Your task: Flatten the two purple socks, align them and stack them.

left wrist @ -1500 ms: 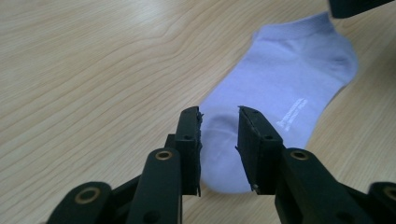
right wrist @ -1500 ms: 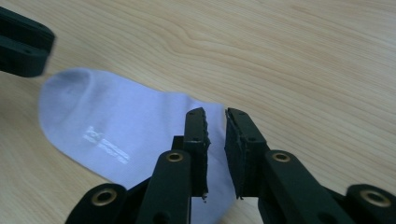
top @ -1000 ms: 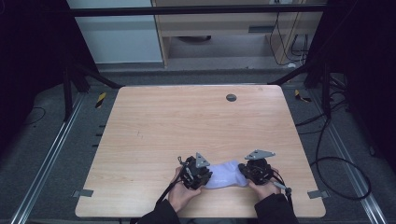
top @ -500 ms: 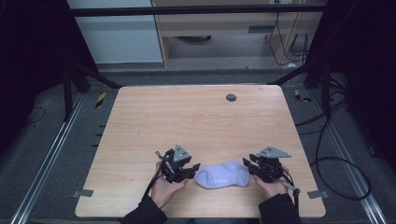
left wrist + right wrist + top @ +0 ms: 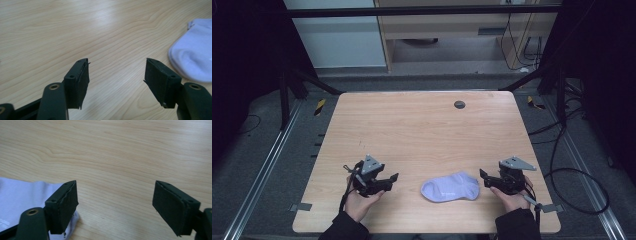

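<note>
I work at a pale wooden table [image 5: 422,135] with a visible grain running across it, and a small dark round disc [image 5: 459,104] sits near its far edge. Grey carpeted floor surrounds the table, with metal rails [image 5: 267,165] running along both sides, black frame struts at the far corners and cables [image 5: 572,165] looping on the floor to my right. Beyond the table stand a white panel [image 5: 339,35] and a light wooden cabinet [image 5: 447,30].

The white sock [image 5: 450,187] lies flat near my edge of the table, between my 2 tongs. My left gripper [image 5: 388,180] sits well apart from the sock's toe end; its jaws have just been opening and stand wide with nothing between them. My right gripper [image 5: 483,177] rests just beside the sock's cuff end; its jaws have also just been opening and stand apart, with bare wood between them
</note>
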### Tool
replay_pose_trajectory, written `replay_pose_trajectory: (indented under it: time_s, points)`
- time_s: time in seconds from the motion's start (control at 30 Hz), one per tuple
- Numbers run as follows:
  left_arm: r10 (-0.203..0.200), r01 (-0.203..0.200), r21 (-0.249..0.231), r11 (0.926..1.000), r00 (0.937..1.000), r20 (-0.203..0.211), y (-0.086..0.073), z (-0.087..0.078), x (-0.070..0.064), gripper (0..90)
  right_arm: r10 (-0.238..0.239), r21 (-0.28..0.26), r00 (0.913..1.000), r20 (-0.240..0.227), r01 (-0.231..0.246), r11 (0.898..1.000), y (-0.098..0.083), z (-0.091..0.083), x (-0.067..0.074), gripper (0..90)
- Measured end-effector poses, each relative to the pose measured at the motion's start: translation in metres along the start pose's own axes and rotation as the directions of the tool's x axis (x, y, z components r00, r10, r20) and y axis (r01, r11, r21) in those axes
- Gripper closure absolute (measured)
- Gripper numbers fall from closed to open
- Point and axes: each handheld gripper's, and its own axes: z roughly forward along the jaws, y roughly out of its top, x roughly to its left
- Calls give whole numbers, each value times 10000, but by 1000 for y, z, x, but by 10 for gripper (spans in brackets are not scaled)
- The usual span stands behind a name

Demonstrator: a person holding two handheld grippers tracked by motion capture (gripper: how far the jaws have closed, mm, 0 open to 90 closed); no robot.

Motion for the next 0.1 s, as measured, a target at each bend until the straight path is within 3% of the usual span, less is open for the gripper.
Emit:
replay_pose_trajectory:
  time_s: [0.1]
  points:
    - [-209,207,-69,9998,9993,-309,-9,-8,16,329,132,-22,9998,177,-132,9999,-2,-2,-5,173]
